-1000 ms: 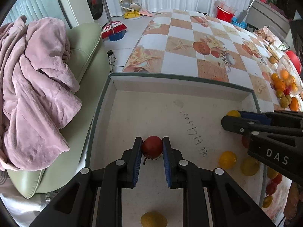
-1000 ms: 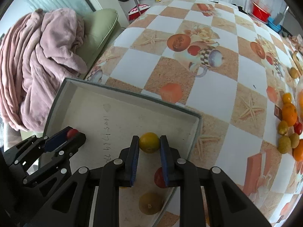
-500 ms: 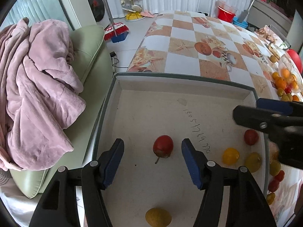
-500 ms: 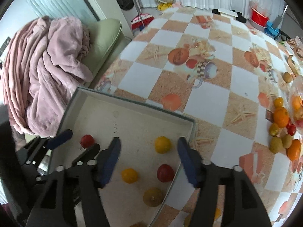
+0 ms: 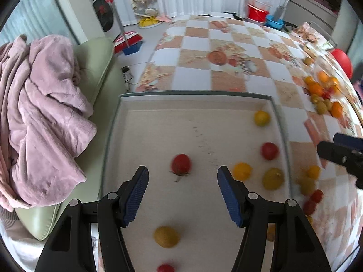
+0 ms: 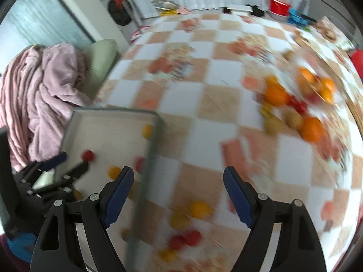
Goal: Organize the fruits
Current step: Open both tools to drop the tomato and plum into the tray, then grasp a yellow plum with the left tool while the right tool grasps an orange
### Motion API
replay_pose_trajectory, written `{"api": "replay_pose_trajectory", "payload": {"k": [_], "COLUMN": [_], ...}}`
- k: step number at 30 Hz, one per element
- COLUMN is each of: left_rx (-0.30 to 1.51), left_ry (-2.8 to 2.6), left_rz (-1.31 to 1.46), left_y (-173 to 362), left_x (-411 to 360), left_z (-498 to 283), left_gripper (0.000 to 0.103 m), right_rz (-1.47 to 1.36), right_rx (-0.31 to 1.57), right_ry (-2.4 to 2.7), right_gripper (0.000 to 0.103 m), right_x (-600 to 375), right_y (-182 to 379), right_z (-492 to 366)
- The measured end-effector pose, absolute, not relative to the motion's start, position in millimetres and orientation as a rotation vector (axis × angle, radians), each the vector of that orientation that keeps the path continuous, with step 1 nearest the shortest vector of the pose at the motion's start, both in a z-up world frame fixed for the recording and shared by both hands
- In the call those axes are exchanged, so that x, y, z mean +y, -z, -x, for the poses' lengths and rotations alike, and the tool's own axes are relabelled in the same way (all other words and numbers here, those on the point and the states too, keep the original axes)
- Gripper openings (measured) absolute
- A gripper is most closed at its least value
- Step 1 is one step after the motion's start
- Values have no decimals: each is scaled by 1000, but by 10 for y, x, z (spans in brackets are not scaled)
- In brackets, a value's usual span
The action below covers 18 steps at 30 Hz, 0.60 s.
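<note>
A shallow white tray point(image 5: 118, 122) lies at the table's near left corner and holds several small fruits. A red fruit with a stem point(image 5: 180, 163) lies in it just ahead of my left gripper point(image 5: 182, 182), which is open and empty above the tray. A yellow fruit point(image 5: 261, 117) sits in the tray's far right corner. My right gripper point(image 6: 178, 182) is open and empty, over the tray's right rim point(image 6: 152, 145) and the tablecloth. Loose small fruits point(image 6: 199, 209) lie below it. The right wrist view is blurred.
A pile of oranges and small fruits point(image 6: 295, 111) sits at the table's right side. A green sofa point(image 5: 97, 63) with a pink blanket point(image 5: 40, 113) stands left of the table. A red bucket point(image 5: 258, 11) and a broom point(image 5: 127, 43) are on the floor beyond.
Both grippers opened and let go: the left released the red fruit, the right the yellow fruit. Both pulled back, and the right swung right, out over the tablecloth.
</note>
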<state>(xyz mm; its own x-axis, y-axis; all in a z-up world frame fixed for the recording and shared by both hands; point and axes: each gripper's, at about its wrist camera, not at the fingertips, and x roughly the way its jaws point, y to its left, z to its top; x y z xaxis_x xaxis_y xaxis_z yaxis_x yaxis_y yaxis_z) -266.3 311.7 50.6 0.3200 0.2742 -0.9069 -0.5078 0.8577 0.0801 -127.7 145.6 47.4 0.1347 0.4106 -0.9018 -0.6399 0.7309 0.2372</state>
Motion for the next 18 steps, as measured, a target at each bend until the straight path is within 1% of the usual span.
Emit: {"api": "replay_pose_trajectory", "payload": {"k": [9,18], "left_rx": [1139,1134], "left_ry": [-374,-247], "left_rz": [184,162], "left_y": [-645,-679], "left_x": [2508,2021], "left_z": [2427,1837], "left_gripper": [65,65], "right_rz": [206,141], "right_rx": [1285,1282], "right_ry": [-623,-525], "right_gripper": [84,84], "right_x": [668,276], "right_y": [-251,-217], "right_z": [1278,867]}}
